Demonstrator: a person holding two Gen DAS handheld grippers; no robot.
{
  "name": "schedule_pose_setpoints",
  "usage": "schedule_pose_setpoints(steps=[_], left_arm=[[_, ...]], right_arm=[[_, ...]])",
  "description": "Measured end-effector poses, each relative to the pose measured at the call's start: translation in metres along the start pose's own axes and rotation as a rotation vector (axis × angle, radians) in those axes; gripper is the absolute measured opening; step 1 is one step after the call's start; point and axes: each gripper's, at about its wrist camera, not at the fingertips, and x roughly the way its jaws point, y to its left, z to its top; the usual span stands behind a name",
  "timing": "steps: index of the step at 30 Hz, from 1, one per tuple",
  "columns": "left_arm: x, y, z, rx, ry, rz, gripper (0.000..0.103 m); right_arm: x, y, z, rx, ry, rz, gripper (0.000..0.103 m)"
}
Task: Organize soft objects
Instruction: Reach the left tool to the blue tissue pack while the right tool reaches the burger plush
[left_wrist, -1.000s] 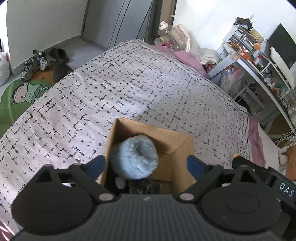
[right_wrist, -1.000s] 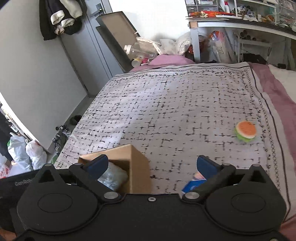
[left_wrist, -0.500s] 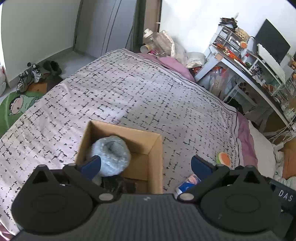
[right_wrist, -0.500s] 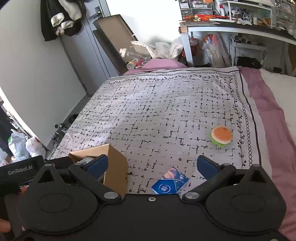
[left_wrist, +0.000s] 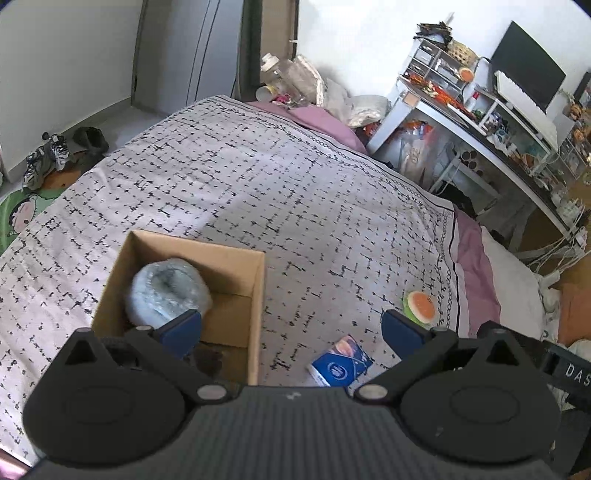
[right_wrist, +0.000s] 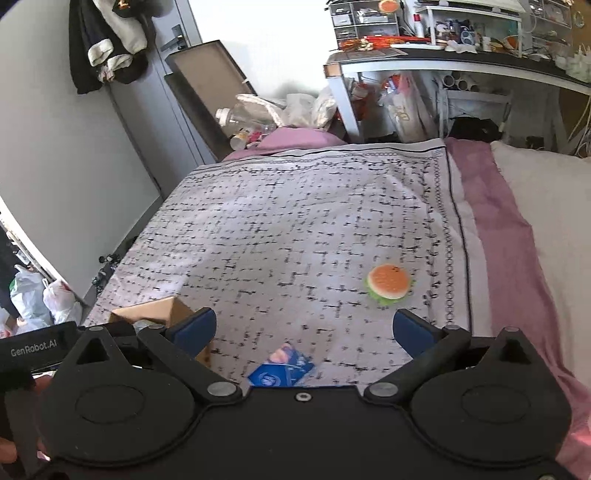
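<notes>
Two soft items lie outside your cardboard box (left_wrist: 255, 295): tissue pack (left_wrist: 340, 365) just ahead between your left claw (left_wrist: 291, 328) tips, burger plush (right_wrist: 388, 283) further ahead-right of your right claw (right_wrist: 304, 328). Both claws spread, empty. Risk: the flat pack may slide on the bedspread (left_wrist: 258, 192) under a shallow pinch.

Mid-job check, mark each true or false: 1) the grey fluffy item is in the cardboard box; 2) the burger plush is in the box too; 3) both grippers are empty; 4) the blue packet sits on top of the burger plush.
1) True: the grey fluffy item sits inside the cardboard box.
2) False: the burger plush lies on the bedspread, outside the box.
3) True: the left gripper and right gripper are open and hold nothing.
4) False: the blue packet lies flat on the bedspread, apart from the plush.
</notes>
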Motion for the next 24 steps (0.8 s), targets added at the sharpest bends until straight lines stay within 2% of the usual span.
schedule_pose_setpoints(steps=[3,6,18,24], left_arm=[[0.004,-0.014,-0.005,0.034,0.007,0.021,0.103],[0.010,-0.024,-0.009,0.032,0.035,0.022,0.103],[0.039,-0.058,-0.027,0.060,0.066,0.049,0.102],[0.062,-0.071,-0.039,0.095,0.098,0.041,0.102]], right_arm=[[0.000,-0.014,0.001,0.005,0.007,0.004,0.103],[0.000,-0.026,0.002,0.005,0.015,0.006,0.103],[0.019,-0.064,0.004,0.020,0.057,0.009,0.103],[0.040,-0.081,0.004,0.106,0.078,0.003,0.103]])
